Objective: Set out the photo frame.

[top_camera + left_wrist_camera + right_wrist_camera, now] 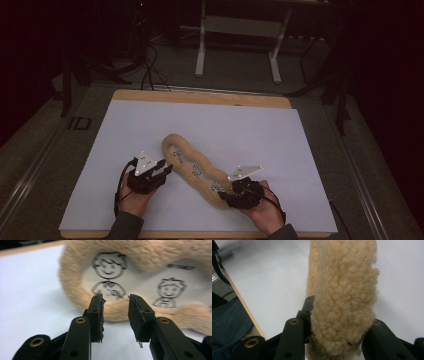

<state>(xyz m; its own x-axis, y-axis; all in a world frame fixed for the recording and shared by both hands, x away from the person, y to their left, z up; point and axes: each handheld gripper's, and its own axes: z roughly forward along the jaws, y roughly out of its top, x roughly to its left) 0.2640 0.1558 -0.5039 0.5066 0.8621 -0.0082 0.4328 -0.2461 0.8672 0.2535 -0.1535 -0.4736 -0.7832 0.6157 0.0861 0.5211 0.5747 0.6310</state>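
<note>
So the thing here is a long fleecy strip [195, 172], tan and fuzzy round the edges with a pale middle panel printed with little cartoon kids. It lies flat on the white sheet [210, 125] covering the counter [200, 96], running from about 11 o'clock down to 5 o'clock, wavy outline, a bit like a sausage chain.

Right hand-held gripper [235, 196] is at the 5 o'clock end and it's clenched on the strip. In the right gripper view the fleece [342, 305] bulges out between the jaws, standing on edge, so that end is pinched up off the sheet.

Left hand-held gripper [161, 170] is released. In the left gripper view the jaws stand apart with nothing between them, pointing at the fuzzy border of the strip [140, 290] near its far end, close but not touching.

My read on handling: it's very light and totally floppy, zero stiffness, so it'll sag and fold wherever it isn't supported. Not fragile, squeeze away. The pile looks grippy, not slippery, but thick fleece squashes down, so you need a proper bite or you only catch fluff. I'd grab the fuzzy border, not the flat printed panel, and take it near the 11 o'clock end so both ends are controlled. One-end lifting just gets you a dangling noodle.
</note>
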